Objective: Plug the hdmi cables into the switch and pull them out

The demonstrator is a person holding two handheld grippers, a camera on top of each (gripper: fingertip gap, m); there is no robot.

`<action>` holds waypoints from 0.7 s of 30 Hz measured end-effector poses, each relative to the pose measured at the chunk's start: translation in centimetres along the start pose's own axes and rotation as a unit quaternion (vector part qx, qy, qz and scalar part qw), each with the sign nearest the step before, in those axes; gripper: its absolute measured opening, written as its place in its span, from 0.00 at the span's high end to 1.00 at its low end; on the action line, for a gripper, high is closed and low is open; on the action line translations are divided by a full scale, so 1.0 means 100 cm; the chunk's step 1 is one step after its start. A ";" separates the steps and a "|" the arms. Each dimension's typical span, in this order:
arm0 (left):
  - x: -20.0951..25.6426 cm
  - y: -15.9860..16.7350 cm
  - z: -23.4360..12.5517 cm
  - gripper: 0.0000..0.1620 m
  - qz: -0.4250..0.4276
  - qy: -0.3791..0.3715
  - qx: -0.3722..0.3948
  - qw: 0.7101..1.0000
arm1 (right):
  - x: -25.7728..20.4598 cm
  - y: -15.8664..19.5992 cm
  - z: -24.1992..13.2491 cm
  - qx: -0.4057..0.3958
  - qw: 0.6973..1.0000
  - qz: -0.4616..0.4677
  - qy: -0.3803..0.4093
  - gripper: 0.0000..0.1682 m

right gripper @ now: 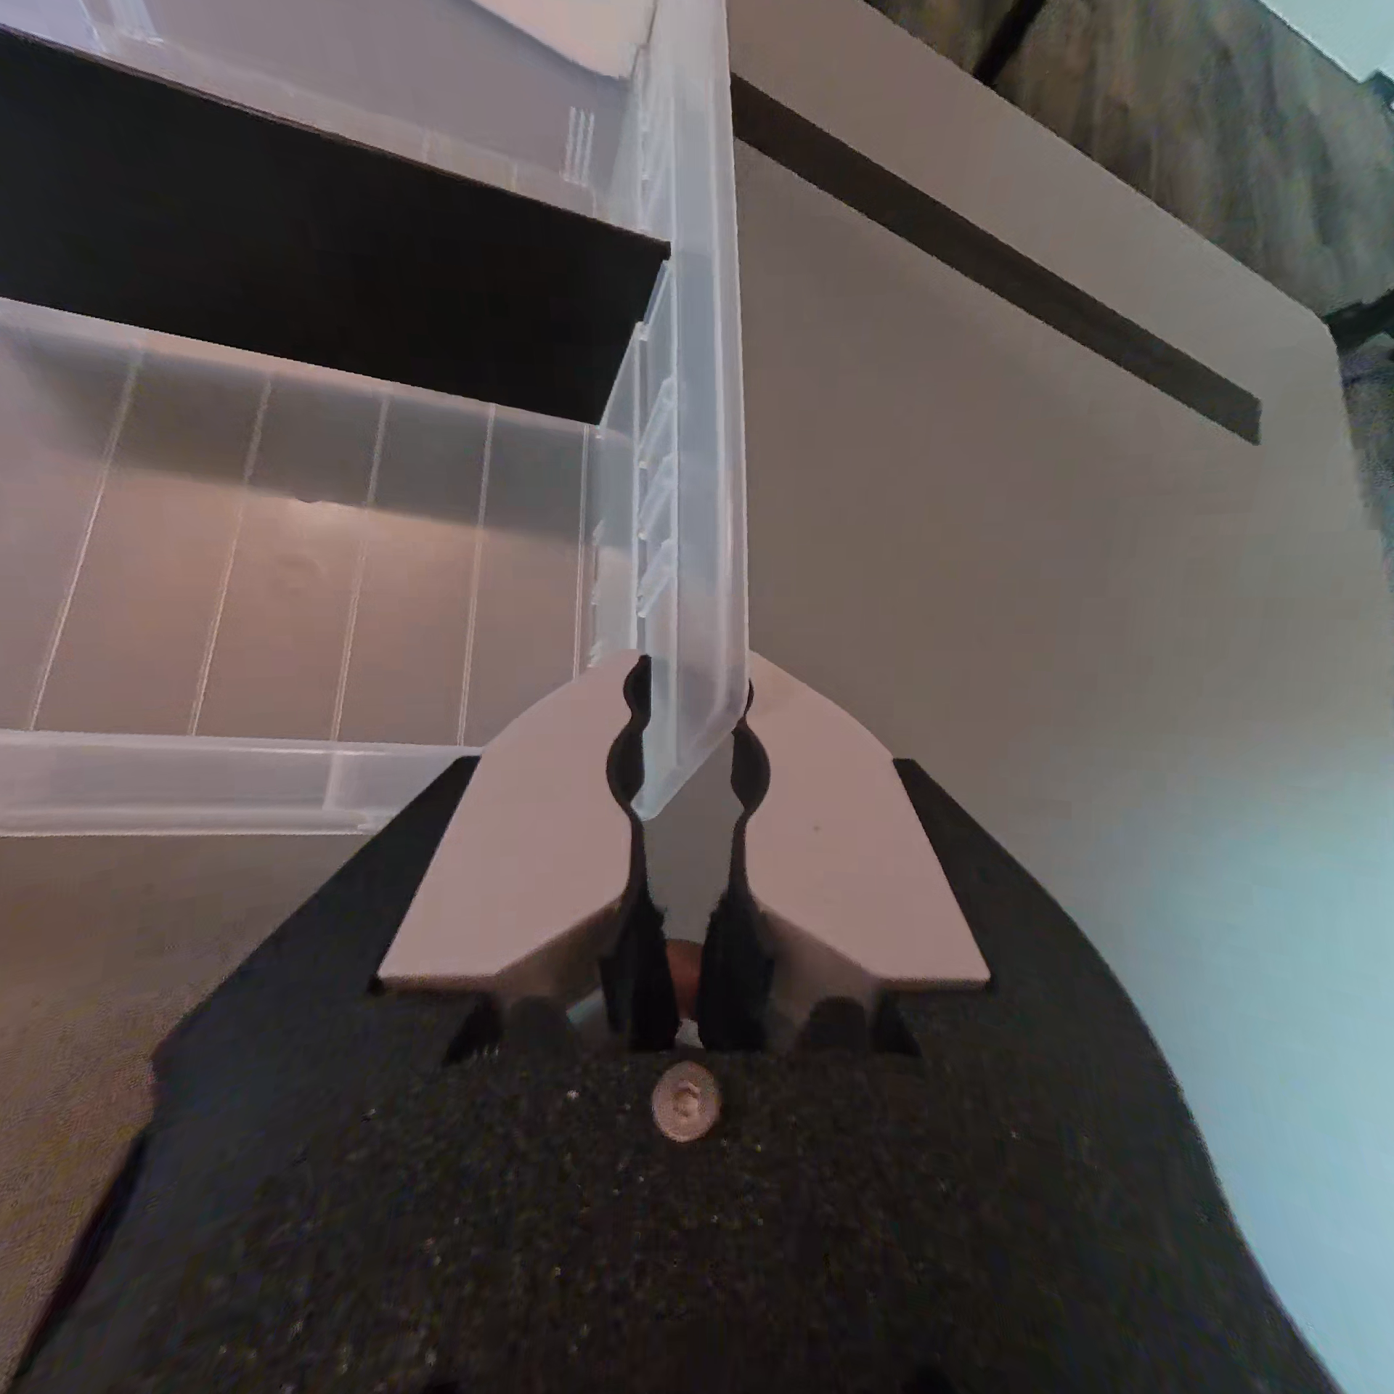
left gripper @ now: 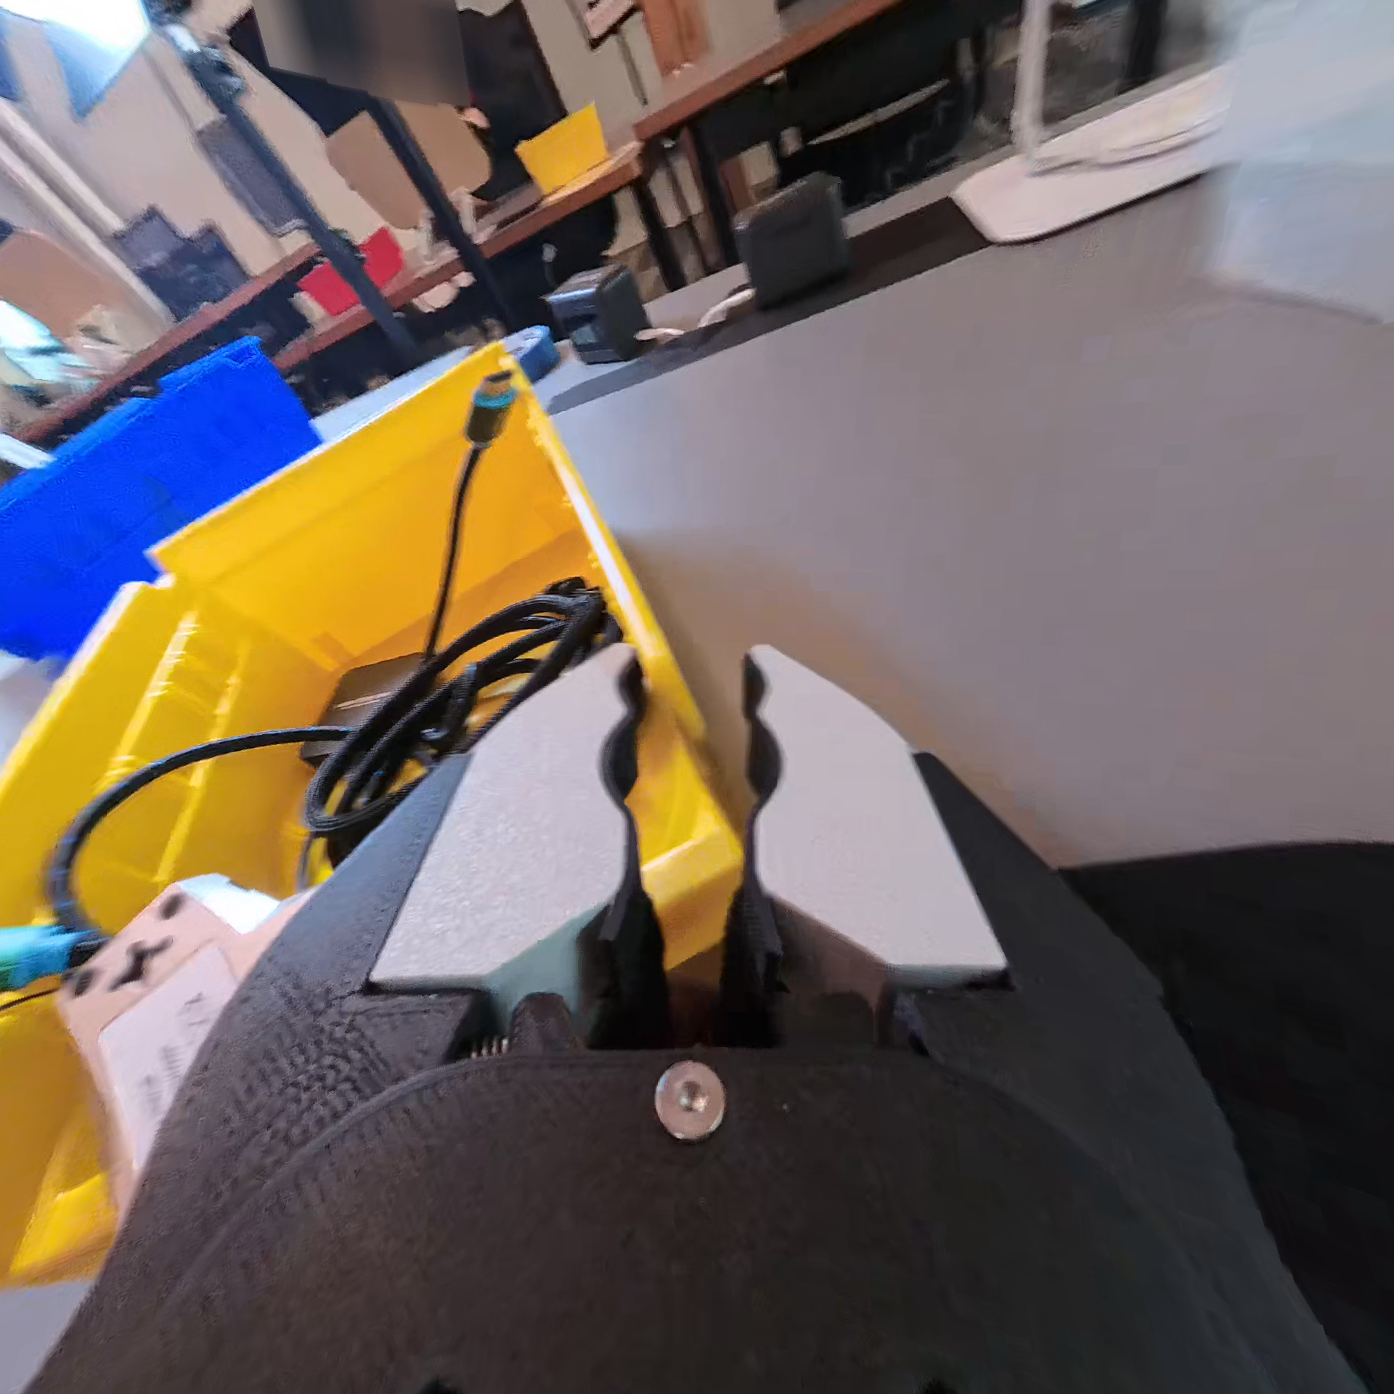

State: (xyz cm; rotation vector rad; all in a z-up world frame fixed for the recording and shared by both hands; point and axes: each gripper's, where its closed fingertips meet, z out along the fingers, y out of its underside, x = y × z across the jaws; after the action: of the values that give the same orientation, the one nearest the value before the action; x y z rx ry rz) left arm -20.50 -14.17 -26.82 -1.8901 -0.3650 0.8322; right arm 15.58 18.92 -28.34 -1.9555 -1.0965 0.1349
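The hdmi cables (left gripper: 452,709) are found coiled in a loose black bundle inside the yellow bin (left gripper: 317,573), on top of a dark flat box that is probably the switch (left gripper: 369,690); its ports cannot be made out. One plug with a teal collar (left gripper: 490,411) is propped up against the bin's far wall, and a second teal plug (left gripper: 38,954) hangs over the bin's near left edge. Nothing is yet seen plugged in, so the task is judged to be at its start.

The left gripper (left gripper: 694,664) is held just over the bin's right wall, tilted downward toward the bundle, its jaws spread with nothing between them, presumably readied for reaching in. A cardboard box (left gripper: 151,1003) lies at the bin's near left side, and a blue bin (left gripper: 143,468) stands behind it.

The right gripper (right gripper: 694,679), well away from the bin, is closed upon the rim of a clear plastic container (right gripper: 694,452), seemingly to steady or shift it on the grey table (right gripper: 1018,603).
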 end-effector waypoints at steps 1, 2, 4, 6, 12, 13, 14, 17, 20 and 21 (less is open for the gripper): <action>-0.002 -0.001 0.002 0.89 0.013 -0.002 0.003 1.000 | 0.018 0.011 -0.005 -0.003 1.000 0.008 0.011 0.89; 0.000 -0.002 0.004 0.88 0.017 0.009 0.003 1.000 | 0.034 0.023 -0.011 -0.001 1.000 0.011 0.020 0.89; 0.005 -0.004 0.005 0.87 0.024 0.033 0.009 0.999 | 0.066 0.045 -0.022 0.009 0.999 0.027 0.036 0.89; 0.014 -0.007 0.005 0.86 0.034 0.064 0.021 0.997 | 0.097 0.069 -0.034 0.017 0.996 0.064 0.062 0.91; 0.044 -0.018 -0.003 0.86 0.055 0.144 0.056 0.986 | 0.161 0.118 -0.065 0.061 0.989 0.028 0.131 0.92; 0.048 -0.019 -0.004 0.86 0.056 0.153 0.060 0.985 | 0.170 0.125 -0.068 0.060 0.987 0.044 0.143 0.92; 0.051 -0.020 -0.004 0.87 0.058 0.158 0.063 0.984 | 0.178 0.131 -0.071 0.060 0.985 0.054 0.155 0.92; 0.052 -0.022 -0.001 0.89 0.063 0.156 0.064 0.984 | 0.192 0.140 -0.078 0.078 0.981 0.033 0.174 0.92; 0.049 -0.022 0.003 0.91 0.058 0.140 0.063 0.986 | 0.207 0.149 -0.082 0.090 0.975 0.053 0.198 0.92; 0.046 -0.022 0.005 0.91 0.054 0.132 0.060 0.988 | 0.214 0.154 -0.084 0.087 0.970 0.068 0.217 0.92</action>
State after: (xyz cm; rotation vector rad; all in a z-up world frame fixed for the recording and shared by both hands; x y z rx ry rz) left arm -17.26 -10.19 -26.84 -1.8901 -0.0481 0.6490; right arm 42.42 25.71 -28.01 -1.7894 -0.6425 -0.1168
